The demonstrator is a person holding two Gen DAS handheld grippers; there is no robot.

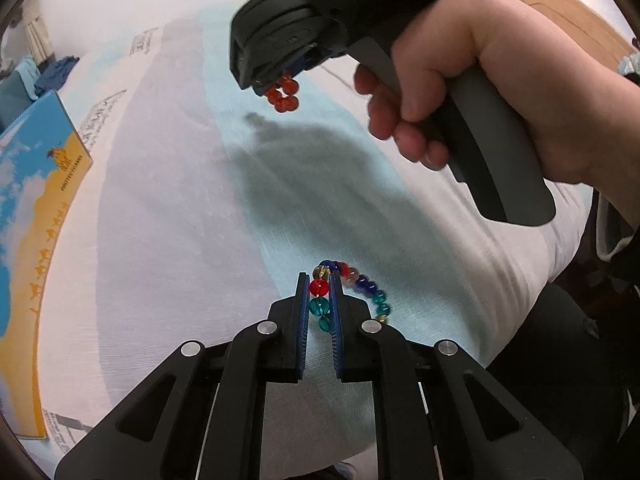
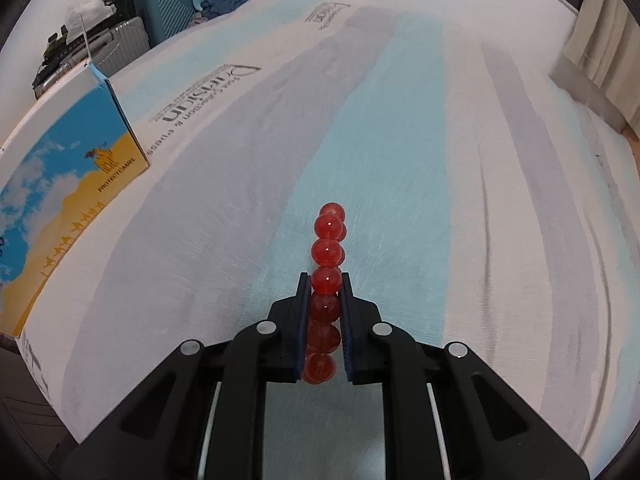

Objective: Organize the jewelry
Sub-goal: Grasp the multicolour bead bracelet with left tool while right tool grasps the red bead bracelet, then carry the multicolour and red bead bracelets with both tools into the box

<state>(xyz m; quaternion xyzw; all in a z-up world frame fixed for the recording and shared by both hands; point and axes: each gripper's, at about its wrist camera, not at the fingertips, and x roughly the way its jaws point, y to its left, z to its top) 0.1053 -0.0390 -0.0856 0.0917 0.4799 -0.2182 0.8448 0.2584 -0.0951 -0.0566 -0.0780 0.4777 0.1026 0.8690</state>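
Note:
My left gripper [image 1: 320, 286] is shut on a multicoloured bead bracelet [image 1: 360, 284] with red, teal and blue beads, which trails off to the right just above the striped bedsheet [image 1: 168, 240]. My right gripper [image 2: 325, 280] is shut on a red bead bracelet [image 2: 329, 248], whose beads stick out past the fingertips. In the left wrist view the right gripper [image 1: 276, 88] hangs above the bed, held by a hand, with the red bracelet [image 1: 285, 96] dangling from its tip.
A blue and yellow box [image 1: 36, 216] with camel print stands on the bed at the left; it also shows in the right wrist view [image 2: 68, 192]. Suitcases [image 2: 160, 4] and clothes stand beyond the bed's far edge. A wooden floor [image 1: 560, 4] lies at the right.

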